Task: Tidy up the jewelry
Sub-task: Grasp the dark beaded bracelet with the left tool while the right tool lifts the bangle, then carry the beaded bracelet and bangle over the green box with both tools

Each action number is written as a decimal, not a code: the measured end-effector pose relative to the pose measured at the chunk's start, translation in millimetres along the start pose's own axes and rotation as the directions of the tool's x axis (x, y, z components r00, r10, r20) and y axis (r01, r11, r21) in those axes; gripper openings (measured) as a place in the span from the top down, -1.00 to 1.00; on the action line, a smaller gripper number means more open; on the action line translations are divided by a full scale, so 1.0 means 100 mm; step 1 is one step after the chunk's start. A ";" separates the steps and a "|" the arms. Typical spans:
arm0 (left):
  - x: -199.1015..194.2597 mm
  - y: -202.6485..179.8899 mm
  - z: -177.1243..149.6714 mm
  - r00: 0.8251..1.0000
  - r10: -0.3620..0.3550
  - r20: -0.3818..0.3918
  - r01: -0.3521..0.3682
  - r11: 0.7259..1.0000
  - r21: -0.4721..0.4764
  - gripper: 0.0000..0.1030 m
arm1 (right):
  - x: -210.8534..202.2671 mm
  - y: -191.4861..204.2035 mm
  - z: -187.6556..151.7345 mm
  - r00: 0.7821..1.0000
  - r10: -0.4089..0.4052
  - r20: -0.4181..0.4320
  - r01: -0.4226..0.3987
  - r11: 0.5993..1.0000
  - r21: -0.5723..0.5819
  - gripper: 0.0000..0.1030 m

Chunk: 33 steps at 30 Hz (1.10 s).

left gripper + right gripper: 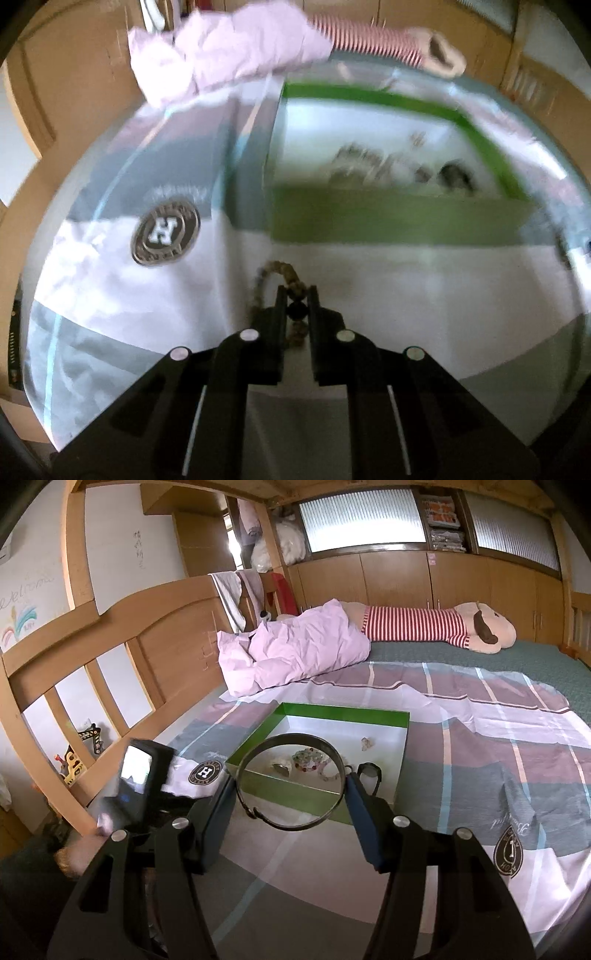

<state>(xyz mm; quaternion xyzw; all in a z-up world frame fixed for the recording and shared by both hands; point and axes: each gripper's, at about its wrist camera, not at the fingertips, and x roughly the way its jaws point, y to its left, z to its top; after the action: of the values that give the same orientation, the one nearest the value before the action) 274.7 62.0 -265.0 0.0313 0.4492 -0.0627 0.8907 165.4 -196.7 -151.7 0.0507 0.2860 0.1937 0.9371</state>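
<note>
My left gripper (297, 293) is shut on a brown beaded bracelet (284, 275) with a black bead, held over the bed sheet just in front of the green box (369, 221). The view is blurred. My right gripper (290, 781) is shut on a thin dark metal ring necklace (291, 825), held across its width above the sheet in front of the green box (255, 744). The box's white inside holds several pieces of jewelry (308, 758) and a dark bangle (369, 771). The left gripper's camera body (142, 779) shows at left in the right wrist view.
The bed has a checked sheet (480, 746). A pink pillow (295, 646) and a striped plush toy (424, 626) lie at the back. A wooden bed rail (110, 657) runs along the left, and wooden cabinets (443, 579) along the far wall.
</note>
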 end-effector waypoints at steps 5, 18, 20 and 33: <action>-0.65 -0.02 0.00 0.984 -0.108 0.142 0.107 0.994 0.017 0.80 | 0.01 0.01 -0.01 1.000 -0.004 0.001 0.004 1.000 -0.006 -0.16; -1.68 -0.31 0.00 0.874 -0.294 0.388 0.271 0.956 0.115 0.79 | -0.10 0.16 -0.10 0.992 -0.103 0.077 0.104 0.994 -0.017 -0.16; -1.67 -0.35 0.00 0.872 -0.300 0.387 0.275 0.954 0.121 0.79 | -0.08 0.16 -0.10 0.991 -0.110 0.081 0.111 0.994 -0.011 -0.16; -1.55 -0.33 -0.02 0.885 -0.300 0.356 0.279 0.954 0.108 0.79 | 0.03 0.16 -0.12 0.991 -0.124 0.056 0.124 0.992 -0.008 -0.16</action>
<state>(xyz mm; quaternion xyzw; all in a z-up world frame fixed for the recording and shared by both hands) 177.2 42.8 -141.6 -0.0243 0.2718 -0.2116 0.9385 156.2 -180.9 -160.0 0.0329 0.2613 0.1352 0.9552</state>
